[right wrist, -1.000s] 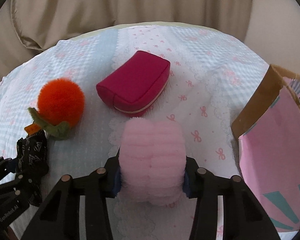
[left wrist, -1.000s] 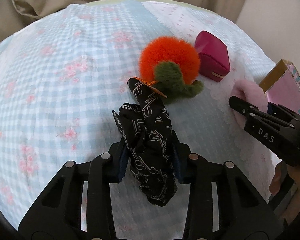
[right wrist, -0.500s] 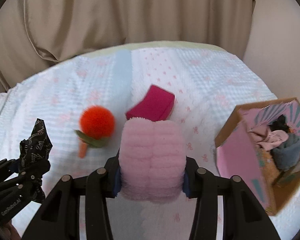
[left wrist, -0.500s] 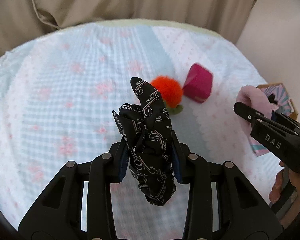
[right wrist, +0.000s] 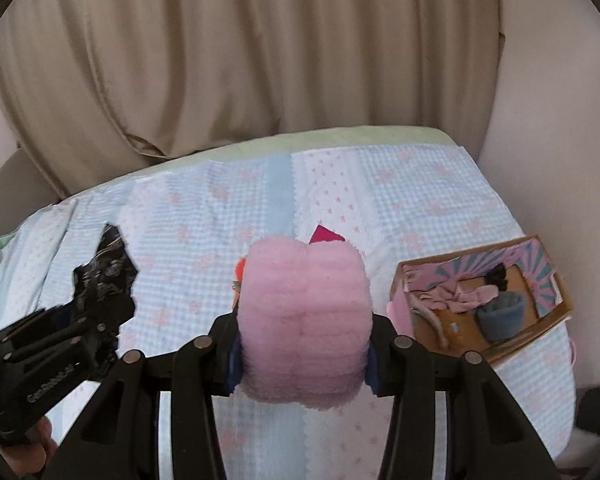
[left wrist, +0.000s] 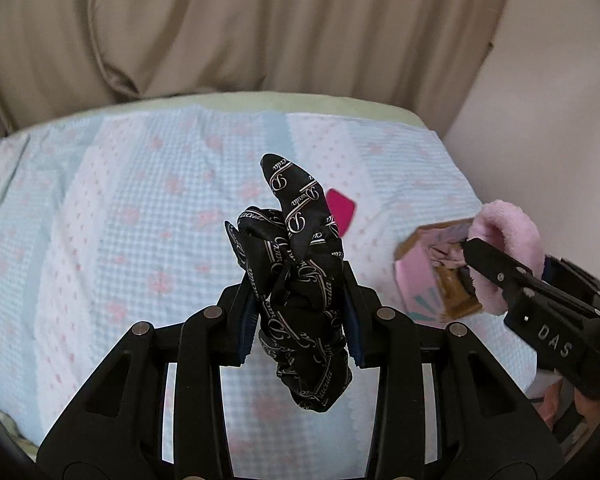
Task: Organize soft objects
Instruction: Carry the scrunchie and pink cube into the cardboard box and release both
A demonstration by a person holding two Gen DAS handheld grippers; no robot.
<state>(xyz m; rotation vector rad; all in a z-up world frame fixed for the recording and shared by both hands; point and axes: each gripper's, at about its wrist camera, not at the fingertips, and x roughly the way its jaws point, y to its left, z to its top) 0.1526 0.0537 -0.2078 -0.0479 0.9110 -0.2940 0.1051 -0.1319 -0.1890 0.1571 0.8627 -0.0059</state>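
My left gripper point(left wrist: 300, 320) is shut on a black patterned scarf point(left wrist: 300, 280) and holds it well above the bed; it also shows at the left of the right wrist view point(right wrist: 104, 280). My right gripper point(right wrist: 302, 340) is shut on a fluffy pink cloth point(right wrist: 304, 320), also held high; it appears at the right of the left wrist view point(left wrist: 508, 240). A pink cardboard box point(right wrist: 540, 320) lies open on the bed at right, with several soft items inside. A magenta pouch point(left wrist: 342, 210) and an orange plush point(right wrist: 240, 270) are mostly hidden behind the held items.
The bed has a blue and pink checked quilt point(left wrist: 140, 240). Beige curtains point(right wrist: 260, 60) hang behind it. A plain wall point(left wrist: 540, 100) stands at the right. The box sits near the bed's right edge.
Both grippers have risen well above the bed with their items still held. The plush and pouch now look smaller and are mostly hidden. The open box has come into view.
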